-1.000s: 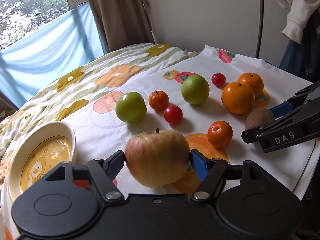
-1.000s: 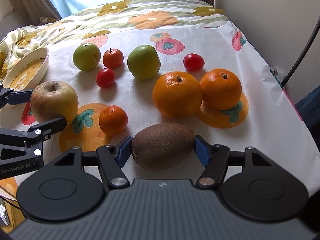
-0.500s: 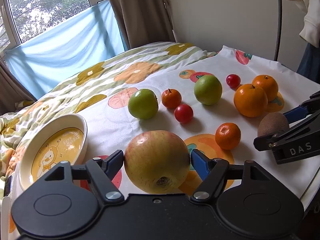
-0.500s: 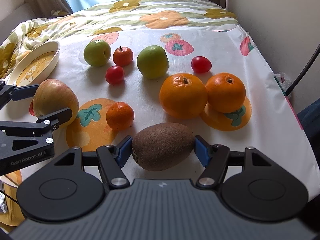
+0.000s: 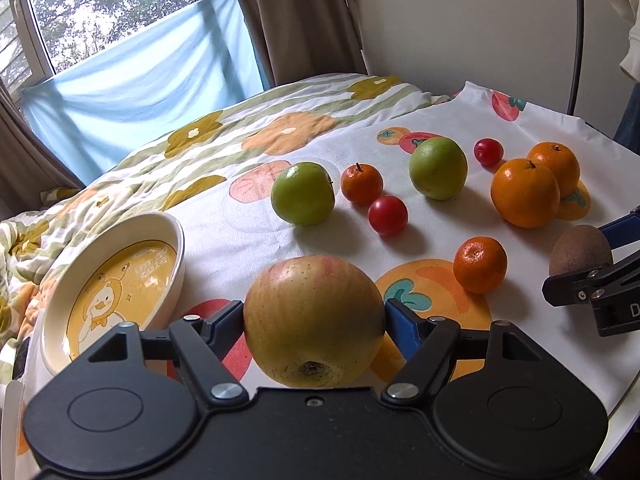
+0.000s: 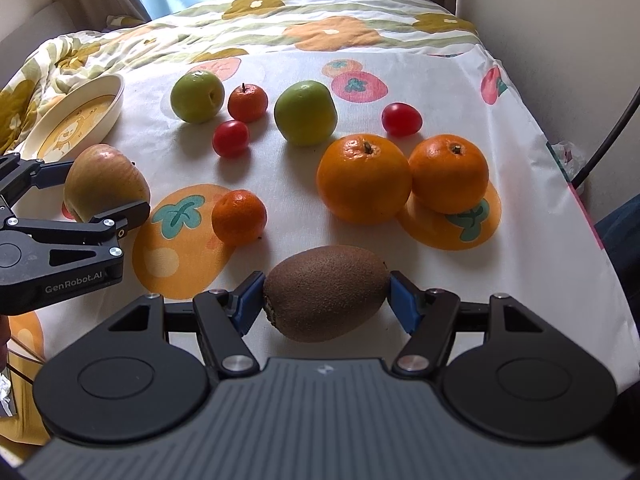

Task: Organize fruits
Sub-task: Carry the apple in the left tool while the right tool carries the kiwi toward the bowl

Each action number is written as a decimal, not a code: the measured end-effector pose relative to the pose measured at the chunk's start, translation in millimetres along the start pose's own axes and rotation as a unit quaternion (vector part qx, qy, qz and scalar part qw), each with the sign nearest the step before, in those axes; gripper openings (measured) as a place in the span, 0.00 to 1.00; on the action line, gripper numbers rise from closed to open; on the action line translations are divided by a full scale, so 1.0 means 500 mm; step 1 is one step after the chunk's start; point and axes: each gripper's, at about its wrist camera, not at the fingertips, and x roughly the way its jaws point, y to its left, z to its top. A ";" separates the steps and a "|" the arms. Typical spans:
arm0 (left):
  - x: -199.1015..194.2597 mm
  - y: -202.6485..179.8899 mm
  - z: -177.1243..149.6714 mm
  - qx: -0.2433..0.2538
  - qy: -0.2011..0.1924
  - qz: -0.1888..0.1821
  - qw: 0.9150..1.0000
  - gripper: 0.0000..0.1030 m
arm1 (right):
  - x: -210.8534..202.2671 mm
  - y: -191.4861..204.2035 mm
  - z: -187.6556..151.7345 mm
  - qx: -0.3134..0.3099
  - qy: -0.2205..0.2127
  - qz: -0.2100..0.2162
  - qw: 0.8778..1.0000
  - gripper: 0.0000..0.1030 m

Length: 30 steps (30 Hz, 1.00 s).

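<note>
**Both fruits are up, the apple has tipped over in the grip**

So here's the change: a second ago the big apple (image 5: 314, 320) sat between the left gripper (image 5: 314, 322) fingers stem-up. Now its blossom end faces the camera, so it has rolled forward, and the plate (image 5: 178, 240) has slid into fuller view on the left. The jaws also eased out a touch early in that second, but both blue pads press on the apple's sides, so it's held.

The right gripper (image 6: 326, 300) hasn't done much. It's pinching the kiwi (image 6: 326, 292) end to end, same as before, near the front edge of the tablecloth (image 6: 440, 80).

Everything else sits untouched on the cloth: two green apples (image 5: 303, 193) (image 5: 438, 168), two big oranges (image 5: 525, 192) (image 5: 554, 168) touching each other, two small mandarins (image 5: 362, 184) (image 5: 480, 265), two cherry tomatoes (image 5: 388, 215) (image 5: 488, 152).

My read: the sort has barely begun. The plate is empty and right beside the apple, so that's probably where it lands. That roll makes me nervous though, a round, smooth apple could slip.
</note>
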 end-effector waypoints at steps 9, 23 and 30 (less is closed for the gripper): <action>-0.061 0.006 -0.011 -0.040 -0.010 0.007 0.999 0.77 | -0.027 0.006 0.022 -0.014 -0.017 0.010 1.000 0.79; -0.200 0.119 0.026 -0.114 -0.044 0.091 0.988 0.77 | -0.097 0.113 0.112 -0.078 -0.066 0.073 0.992 0.79; -0.202 0.239 0.047 -0.115 -0.054 0.112 0.986 0.77 | -0.092 0.214 0.180 -0.076 -0.077 0.097 0.989 0.79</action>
